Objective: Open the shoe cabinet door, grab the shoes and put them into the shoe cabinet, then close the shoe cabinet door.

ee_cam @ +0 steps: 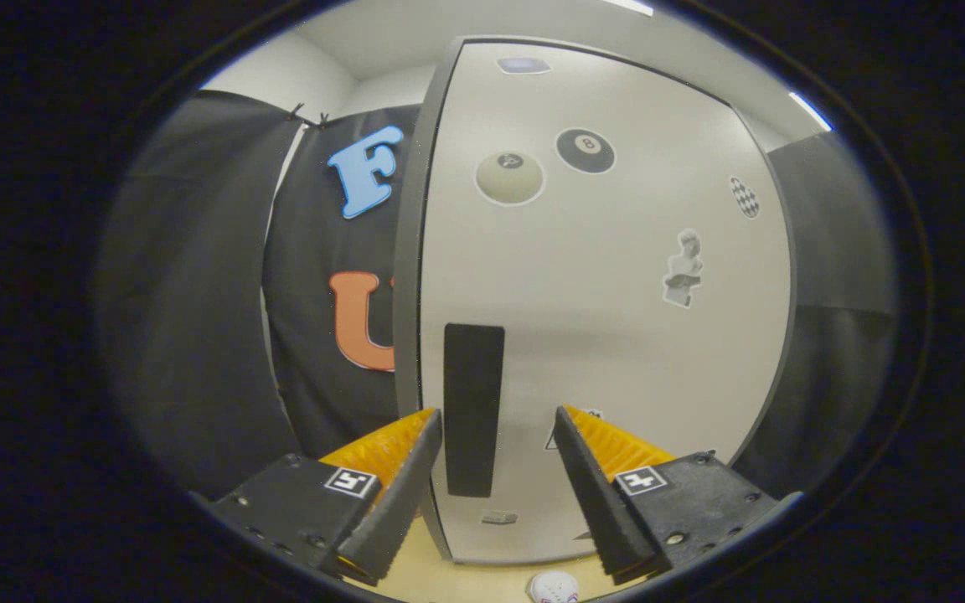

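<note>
The tongs (497, 431) stand spread apart, gripping nothing, their two fingers (403, 469) either side of a gap. Below and between them, a small white ball (554, 588) lies on the pale worktop (424, 578). Just ahead stands the shoe cabinet door (616, 335), shut, pale and upright. Its dark vertical handle (473, 409) sits in the gap between the fingers, nearer the left one. Stickers dot the door higher up, among them two billiard balls (510, 177)
</note>
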Available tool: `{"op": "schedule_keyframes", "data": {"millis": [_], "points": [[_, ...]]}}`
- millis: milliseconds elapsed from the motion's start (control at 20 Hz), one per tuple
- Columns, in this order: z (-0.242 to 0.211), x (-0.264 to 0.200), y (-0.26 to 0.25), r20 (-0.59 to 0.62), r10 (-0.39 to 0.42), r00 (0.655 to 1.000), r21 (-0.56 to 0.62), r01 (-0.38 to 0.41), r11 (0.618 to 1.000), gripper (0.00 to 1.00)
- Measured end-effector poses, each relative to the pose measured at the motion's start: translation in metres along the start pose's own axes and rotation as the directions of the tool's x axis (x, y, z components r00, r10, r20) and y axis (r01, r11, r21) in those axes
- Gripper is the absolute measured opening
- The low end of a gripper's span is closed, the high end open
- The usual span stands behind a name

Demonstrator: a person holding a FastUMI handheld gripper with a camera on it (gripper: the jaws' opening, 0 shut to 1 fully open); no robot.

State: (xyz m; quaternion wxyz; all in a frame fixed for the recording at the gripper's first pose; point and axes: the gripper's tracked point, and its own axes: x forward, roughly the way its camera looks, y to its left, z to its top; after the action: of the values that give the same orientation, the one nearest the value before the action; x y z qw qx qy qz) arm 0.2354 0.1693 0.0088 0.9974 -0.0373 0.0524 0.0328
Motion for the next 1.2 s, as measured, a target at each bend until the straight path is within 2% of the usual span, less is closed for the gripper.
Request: {"op": "schedule_keyframes", "data": {"millis": [50, 150, 250, 350, 500, 800, 1200], "points": [[0.0, 0.005, 0.002, 0.0, 0.011, 1.0, 0.006, -0.011, 1.0, 0.83], [-0.012, 0.013, 0.002, -0.045, 0.011, 0.999, 0.007, -0.011, 1.0, 0.77], [-0.027, 0.015, 0.007, -0.104, 0.011, 0.994, 0.067, -0.004, 0.998, 0.73], [-0.024, 0.015, 0.009, -0.091, 0.004, 0.996, 0.05, 0.0, 0.999, 0.66], [-0.026, 0.016, 0.012, -0.086, -0.004, 0.996, 0.023, 0.006, 1.0, 0.36], [-0.025, 0.003, 0.012, -0.059, 0.059, 0.997, 0.035, -0.057, 0.998, 0.3], [-0.028, -0.057, -0.004, -0.033, 0.183, 0.983, 0.044, -0.181, 0.982, 0.27]]}}
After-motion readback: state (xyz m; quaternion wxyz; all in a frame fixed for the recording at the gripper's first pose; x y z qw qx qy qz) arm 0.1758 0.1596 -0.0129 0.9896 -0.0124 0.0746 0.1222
